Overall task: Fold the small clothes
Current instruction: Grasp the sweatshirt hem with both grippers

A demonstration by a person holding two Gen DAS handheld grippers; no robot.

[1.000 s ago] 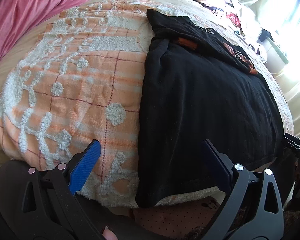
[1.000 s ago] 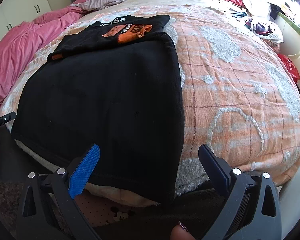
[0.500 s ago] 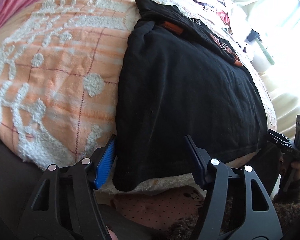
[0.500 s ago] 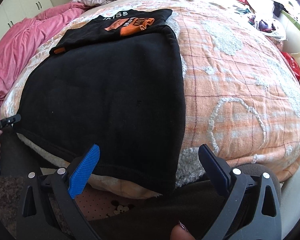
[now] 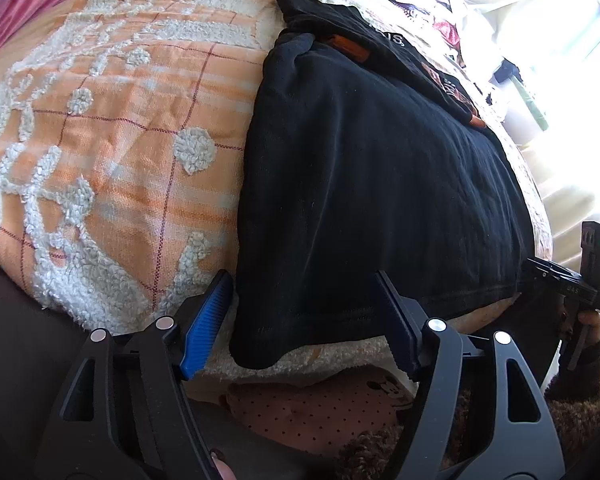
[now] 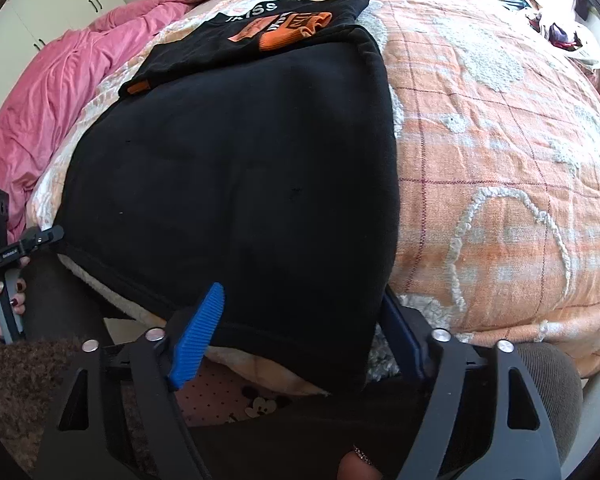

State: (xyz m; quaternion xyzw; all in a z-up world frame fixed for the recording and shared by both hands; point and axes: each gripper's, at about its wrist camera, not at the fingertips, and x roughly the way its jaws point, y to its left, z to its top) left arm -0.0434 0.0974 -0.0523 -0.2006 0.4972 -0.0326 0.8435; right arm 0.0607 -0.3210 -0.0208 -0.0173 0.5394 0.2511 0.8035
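A black garment point(image 5: 372, 184) lies flat on the orange and white blanket point(image 5: 112, 148), its hem hanging over the bed's near edge. It also fills the right wrist view point(image 6: 240, 184). My left gripper point(image 5: 300, 292) is open, its jaws either side of the hem's left corner. My right gripper point(image 6: 304, 300) is open around the hem's right corner; its right finger is partly hidden behind the cloth. A folded black top with orange trim point(image 6: 260, 24) lies at the garment's far end.
A pink duvet point(image 6: 48, 92) lies on the bed's left side. Heaps of clothes point(image 5: 428, 4) sit at the far end. A dotted Mickey Mouse fabric point(image 6: 252, 400) hangs below the bed edge. Bright curtains point(image 5: 572, 92) stand to the right.
Both grippers have moved forward to the hem. The left one shifted right until its jaws straddle the left corner; the right one now straddles the right corner. Both jaws stay open.
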